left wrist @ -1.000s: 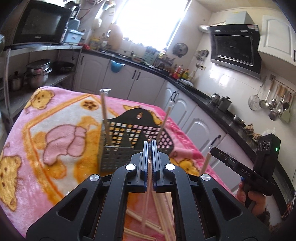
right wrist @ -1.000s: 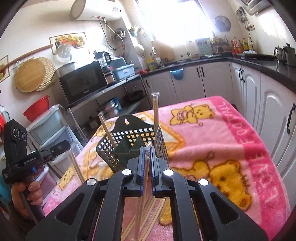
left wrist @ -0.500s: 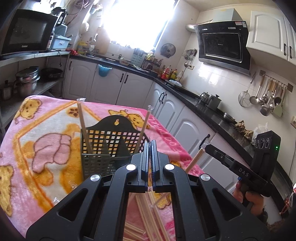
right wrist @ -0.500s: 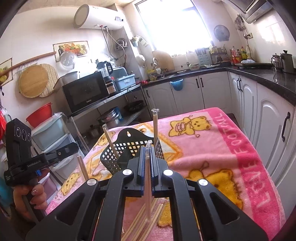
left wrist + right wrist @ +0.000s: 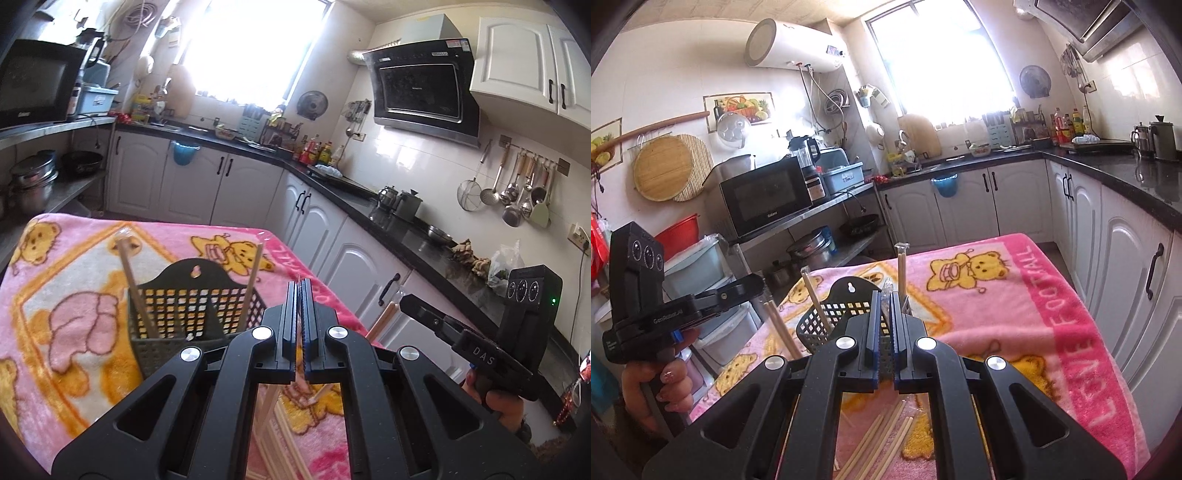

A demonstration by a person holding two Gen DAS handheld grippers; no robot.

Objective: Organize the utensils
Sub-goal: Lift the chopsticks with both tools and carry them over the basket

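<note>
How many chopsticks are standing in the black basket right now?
2 in the black basket: left chopstick leaning left, right chopstick leaning right. Each hand-held gripper grips another, and the basket may hide more.

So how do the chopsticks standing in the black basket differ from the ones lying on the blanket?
The chopsticks in the basket stand on end, leaning against the mesh of the black basket; the loose chopsticks lie flat on the pink blanket. Only two are in the basket, one toward each end, while the loose ones form a bunched scatter. All look like the same pale wood.
</note>
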